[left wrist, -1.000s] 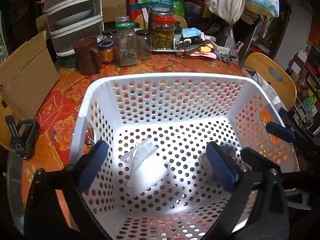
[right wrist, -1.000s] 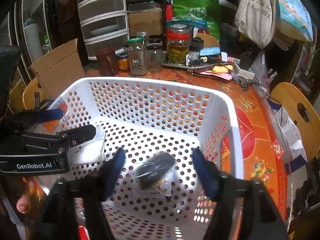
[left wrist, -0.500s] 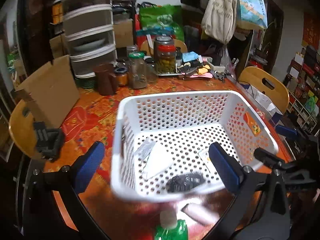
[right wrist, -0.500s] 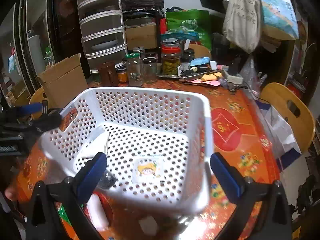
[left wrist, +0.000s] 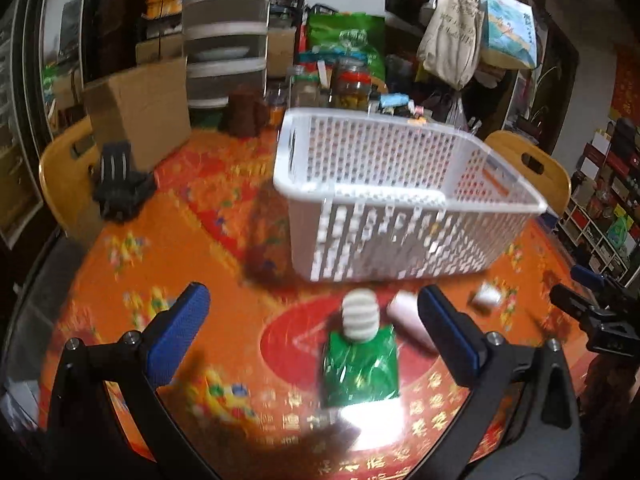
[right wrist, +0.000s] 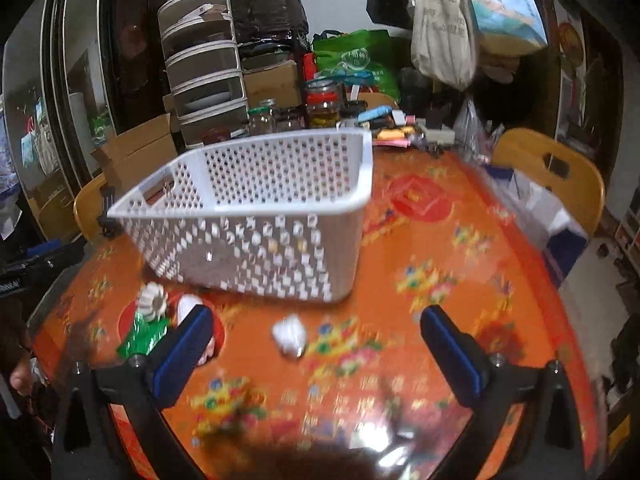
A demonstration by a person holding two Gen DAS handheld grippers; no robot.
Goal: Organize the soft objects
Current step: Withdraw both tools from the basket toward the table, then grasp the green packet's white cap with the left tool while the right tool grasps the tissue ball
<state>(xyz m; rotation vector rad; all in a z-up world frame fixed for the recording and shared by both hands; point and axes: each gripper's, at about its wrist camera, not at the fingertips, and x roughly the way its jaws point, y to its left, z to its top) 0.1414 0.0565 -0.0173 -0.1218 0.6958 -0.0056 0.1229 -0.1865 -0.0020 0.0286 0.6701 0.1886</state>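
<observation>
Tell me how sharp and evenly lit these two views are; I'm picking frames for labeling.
Left wrist view: motion blur smears the white basket and tablecloth, with lamp glare at the bottom. Right wrist view: basket sharper, foreground tablecloth blurred, glare low on it. Fisheye bends both; corners dark.

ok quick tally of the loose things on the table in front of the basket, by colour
Green: 1, the green pouch with a white ribbed cap
White: 1, the small white crumpled item
Pale pink: 1, the pale pink roll
Total: 3, all lying outside the white basket; anything inside it is too blurred to count.
</observation>
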